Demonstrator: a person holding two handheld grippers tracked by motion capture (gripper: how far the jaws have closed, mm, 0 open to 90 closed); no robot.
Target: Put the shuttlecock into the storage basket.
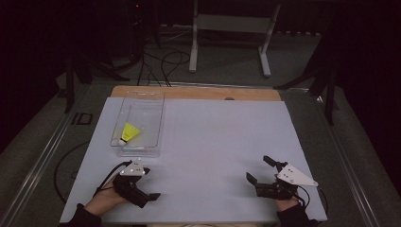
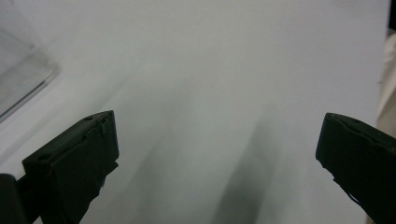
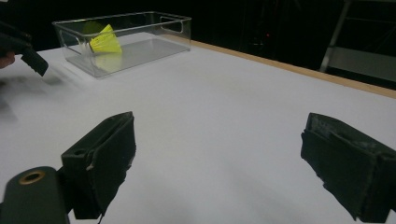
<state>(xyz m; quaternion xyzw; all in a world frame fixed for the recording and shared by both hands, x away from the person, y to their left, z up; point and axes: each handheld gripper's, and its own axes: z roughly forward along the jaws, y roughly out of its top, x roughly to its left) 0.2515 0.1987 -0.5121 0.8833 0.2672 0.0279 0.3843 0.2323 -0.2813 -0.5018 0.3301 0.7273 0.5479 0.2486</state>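
Surface: a white rectangular board (image 1: pixel 213 142) lies on a wooden table (image 1: pixel 198 92) whose bare edge shows along the far side.
Room: dark, with grey floor, black cables (image 1: pixel 161 64) and a white metal stand (image 1: pixel 231 28) beyond the table.
Container: a clear plastic rectangular bin (image 1: pixel 151 127) stands at the board's far left.
Shuttlecock: a yellow shuttlecock with a white cork tip (image 1: pixel 129 133) lies inside the bin, towards its near left corner.
Left gripper (image 1: pixel 147 183): near left, just in front of the bin, jaws spread wide, nothing between them.
Right gripper (image 1: pixel 260 169): near right, well apart from the bin, jaws wide, nothing held.
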